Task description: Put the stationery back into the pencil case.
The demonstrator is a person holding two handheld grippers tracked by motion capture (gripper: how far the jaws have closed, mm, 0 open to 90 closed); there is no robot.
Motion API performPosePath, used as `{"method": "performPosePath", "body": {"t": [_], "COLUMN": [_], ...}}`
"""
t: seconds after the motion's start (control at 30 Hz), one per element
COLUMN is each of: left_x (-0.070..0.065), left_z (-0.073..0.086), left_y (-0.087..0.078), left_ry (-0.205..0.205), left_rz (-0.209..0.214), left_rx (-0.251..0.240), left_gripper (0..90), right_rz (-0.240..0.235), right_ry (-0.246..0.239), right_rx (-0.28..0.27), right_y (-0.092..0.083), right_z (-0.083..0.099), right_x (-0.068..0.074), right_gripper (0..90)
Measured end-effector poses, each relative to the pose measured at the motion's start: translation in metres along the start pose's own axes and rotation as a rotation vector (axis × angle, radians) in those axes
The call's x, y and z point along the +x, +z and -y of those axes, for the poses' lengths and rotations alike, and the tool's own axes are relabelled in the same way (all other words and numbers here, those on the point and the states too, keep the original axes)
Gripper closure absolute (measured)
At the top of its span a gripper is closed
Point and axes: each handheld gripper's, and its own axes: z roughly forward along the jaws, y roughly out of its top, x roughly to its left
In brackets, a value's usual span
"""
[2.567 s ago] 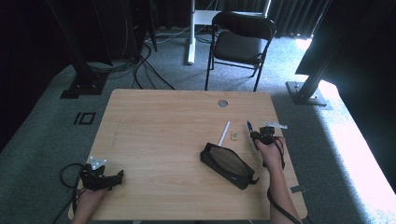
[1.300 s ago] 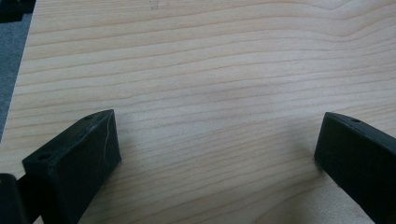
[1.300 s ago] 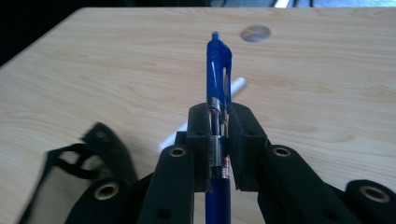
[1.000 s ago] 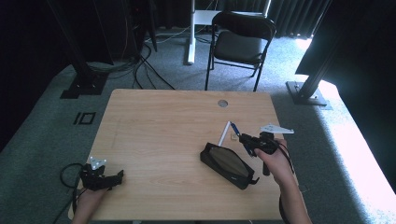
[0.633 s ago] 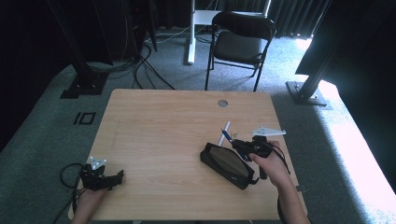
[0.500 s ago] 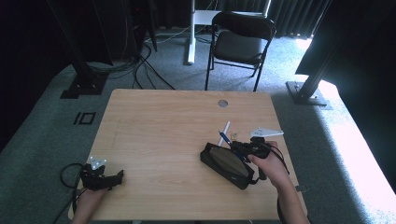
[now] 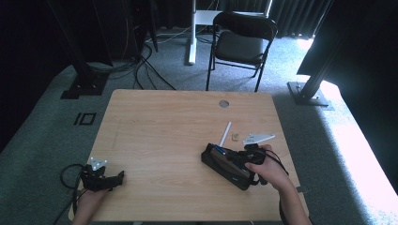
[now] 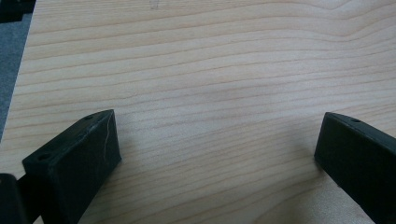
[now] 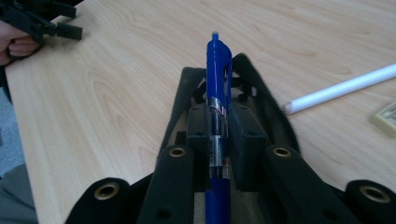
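We see a black folding chair (image 7: 244, 40) standing on the grey carpet (image 7: 47, 117) beyond the far edge of the wooden table (image 7: 164, 136). Black cables (image 7: 141, 65) lie on the carpet near the far left corner of the table. A round grommet hole (image 7: 224, 103) sits near the far edge.

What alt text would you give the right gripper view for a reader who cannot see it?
The right claw is shut on a blue pen that points away from the camera, over an open black pencil case on a light wooden table. A white stick and a small pale eraser lie at right; the other claw is at top left.
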Motion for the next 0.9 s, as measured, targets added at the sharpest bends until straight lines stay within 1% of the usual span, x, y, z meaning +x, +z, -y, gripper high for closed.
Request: {"method": "performPosePath", "body": {"t": [0.03, 0.1, 0.17, 0.27, 0.37, 0.47, 0.5, 0.53, 0.63, 0.67, 0.7, 0.83, 0.87, 0.9], "left_x": [0.0, 0.0, 0.0, 0.0, 0.0, 0.0, 0.0, 0.0, 0.0, 0.0, 0.0, 0.0, 0.0, 0.0], "left_z": [0.0, 0.0, 0.0, 0.0, 0.0, 0.0, 0.0, 0.0, 0.0, 0.0, 0.0, 0.0, 0.0, 0.0], "left_y": [0.0, 0.0, 0.0, 0.0, 0.0, 0.0, 0.0, 0.0, 0.0, 0.0, 0.0, 0.0, 0.0, 0.0], "left_ry": [0.0, 0.0, 0.0, 0.0, 0.0, 0.0, 0.0, 0.0, 0.0, 0.0, 0.0, 0.0, 0.0, 0.0], "left_rz": [0.0, 0.0, 0.0, 0.0, 0.0, 0.0, 0.0, 0.0, 0.0, 0.0, 0.0, 0.0, 0.0, 0.0], "left_rx": [0.0, 0.0, 0.0, 0.0, 0.0, 0.0, 0.0, 0.0, 0.0, 0.0, 0.0, 0.0, 0.0, 0.0], "left_gripper": [0.4, 0.4, 0.4, 0.4, 0.4, 0.4, 0.4, 0.4, 0.4, 0.4, 0.4, 0.4, 0.4, 0.4], "right_rz": [-0.007, 0.0, -0.008, -0.006, -0.011, -0.012, -0.014, -0.018, -0.017, -0.013, -0.013, 0.004, 0.009, 0.01], "right_ry": [0.004, -0.003, -0.005, -0.008, -0.016, -0.013, -0.017, -0.015, -0.014, -0.012, -0.012, -0.029, -0.025, -0.032], "right_rx": [0.004, 0.033, 0.051, 0.065, 0.097, 0.107, 0.114, 0.134, 0.15, 0.166, 0.166, 0.208, 0.209, 0.215], "right_y": [0.001, 0.003, 0.004, 0.006, 0.011, 0.015, 0.016, 0.02, 0.025, 0.027, 0.027, 0.033, 0.035, 0.036], "right_z": [0.0, 0.0, 0.0, 0.001, 0.001, 0.001, 0.001, 0.001, 0.002, 0.002, 0.002, 0.001, 0.001, 0.001], "right_x": [0.001, 0.002, 0.001, 0.001, 0.0, -0.002, -0.003, -0.004, -0.005, -0.006, -0.006, -0.004, -0.004, -0.004], "right_gripper": [79.5, 79.5, 79.5, 79.5, 79.5, 79.5, 79.5, 79.5, 79.5, 79.4, 79.4, 79.5, 79.5, 79.5]}}
